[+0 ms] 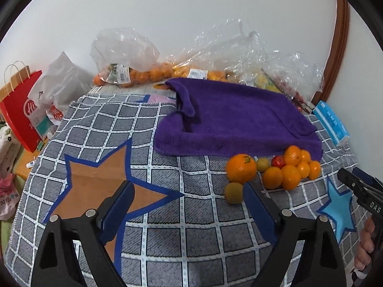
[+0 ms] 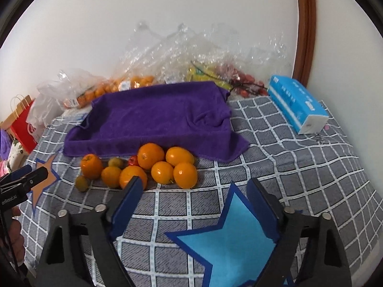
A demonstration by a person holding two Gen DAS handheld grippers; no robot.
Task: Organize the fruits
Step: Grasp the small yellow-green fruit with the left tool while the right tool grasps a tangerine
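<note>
A pile of oranges (image 1: 290, 167) lies on the checked cloth in front of a purple towel (image 1: 229, 122), with a red fruit (image 1: 277, 161) and two greenish fruits (image 1: 234, 193) among them. The pile also shows in the right wrist view (image 2: 153, 165), below the purple towel (image 2: 155, 117). My left gripper (image 1: 189, 203) is open and empty, left of the pile, over an orange star patch (image 1: 100, 179). My right gripper (image 2: 195, 196) is open and empty, just short of the pile, over a light blue star patch (image 2: 227, 241).
Clear plastic bags of oranges and other fruit (image 1: 148, 71) lie behind the towel by the wall. A blue tissue box (image 2: 296, 105) sits at the right. A red paper bag (image 1: 21, 110) and a white bag stand off the table's left edge.
</note>
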